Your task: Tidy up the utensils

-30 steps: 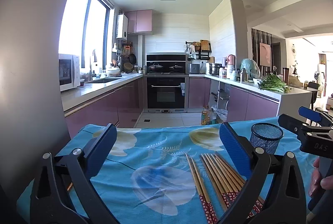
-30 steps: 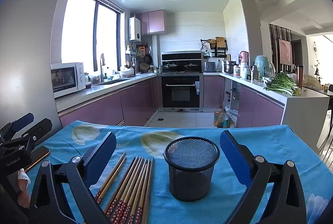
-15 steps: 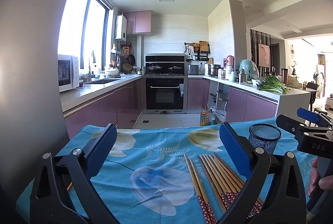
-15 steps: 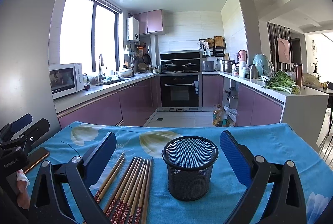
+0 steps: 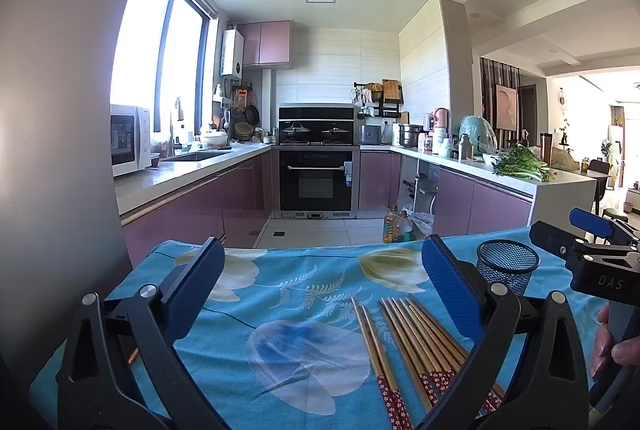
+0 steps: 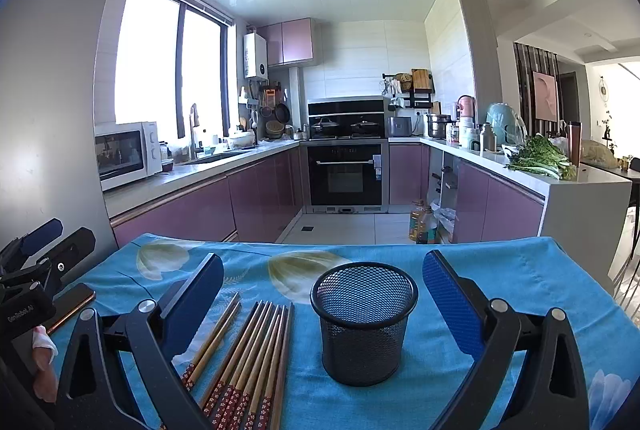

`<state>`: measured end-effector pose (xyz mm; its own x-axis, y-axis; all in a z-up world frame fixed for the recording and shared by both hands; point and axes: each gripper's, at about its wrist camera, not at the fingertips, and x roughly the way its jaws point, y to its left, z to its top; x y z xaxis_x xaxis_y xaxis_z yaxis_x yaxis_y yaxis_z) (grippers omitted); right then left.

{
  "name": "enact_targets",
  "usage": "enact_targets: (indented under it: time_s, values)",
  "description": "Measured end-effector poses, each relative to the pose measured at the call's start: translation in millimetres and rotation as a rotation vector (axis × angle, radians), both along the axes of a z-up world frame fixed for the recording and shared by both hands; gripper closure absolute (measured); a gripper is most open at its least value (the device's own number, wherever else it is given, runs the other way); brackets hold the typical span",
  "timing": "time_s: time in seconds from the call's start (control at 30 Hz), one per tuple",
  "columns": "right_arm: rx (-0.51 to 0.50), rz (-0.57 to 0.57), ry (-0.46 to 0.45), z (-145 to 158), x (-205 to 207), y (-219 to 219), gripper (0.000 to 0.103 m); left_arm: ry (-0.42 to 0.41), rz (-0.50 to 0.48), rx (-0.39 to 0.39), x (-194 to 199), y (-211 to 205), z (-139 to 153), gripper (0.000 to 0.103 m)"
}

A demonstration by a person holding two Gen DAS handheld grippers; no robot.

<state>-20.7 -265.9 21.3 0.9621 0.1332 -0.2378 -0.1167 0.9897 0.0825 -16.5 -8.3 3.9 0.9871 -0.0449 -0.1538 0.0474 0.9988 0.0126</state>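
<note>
Several wooden chopsticks (image 5: 416, 342) with red patterned ends lie side by side on the blue flowered tablecloth (image 5: 304, 314). They also show in the right wrist view (image 6: 248, 354). A black mesh cup (image 6: 363, 322) stands upright and empty to their right; it also shows in the left wrist view (image 5: 507, 266). My left gripper (image 5: 320, 294) is open and empty above the cloth, left of the chopsticks. My right gripper (image 6: 322, 306) is open and empty, its jaws to either side of the cup and short of it.
A phone (image 6: 72, 306) lies at the table's left edge. The table's far edge (image 6: 360, 244) drops to the kitchen floor. Purple cabinets, an oven (image 6: 344, 174) and counters stand beyond. A grey wall (image 5: 48, 150) rises close on the left.
Both grippers have drifted slightly; the cup and chopsticks sit a little lower and nearer in the views. Nothing was grasped or moved on the table.
</note>
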Motion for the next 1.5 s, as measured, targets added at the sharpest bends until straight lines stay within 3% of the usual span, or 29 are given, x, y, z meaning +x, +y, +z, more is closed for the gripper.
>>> enact_targets:
  time_s: [1.5]
  values:
    - [-0.001,0.0,0.003,1.2,0.3,-0.3,0.007,0.008,-0.006,-0.001,1.4,-3.4,-0.9,0.006]
